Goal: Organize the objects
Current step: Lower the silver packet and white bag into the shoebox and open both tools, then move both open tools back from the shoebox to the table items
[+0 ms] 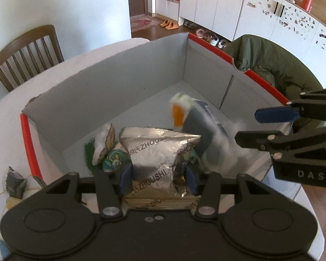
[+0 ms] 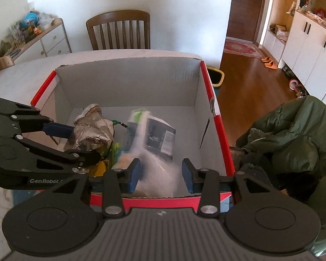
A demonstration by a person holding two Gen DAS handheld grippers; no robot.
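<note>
Silver snack bag [image 1: 156, 152], crinkled foil printed "ZHOUSHI", sits clamped between the blue pads of the left gripper [image 1: 158, 177], held over the near-left part of a cardboard box [image 1: 110, 80] with grey inner walls and red outer edges. In the right wrist view the same bag [image 2: 91, 132] hangs at the box's left side, pinched in the left gripper [image 2: 76, 139]. Behind the bag, on the box floor, lie a white packet with a feather-like print [image 1: 105, 143] and a round teal cartoon-printed piece [image 1: 115, 161]. Further right, a dark blue and white package with an orange patch [image 1: 195, 121] is blurred; whether it rests on the floor or is in the air cannot be told. The right gripper [image 2: 160, 175] hovers over the box's near edge with its jaws spread apart and nothing between them. The box stands on a white table [image 1: 80, 58]. A wooden chair [image 2: 119, 30] stands beyond the table, and a green jacket [image 2: 293, 130] lies to the box's right.
</note>
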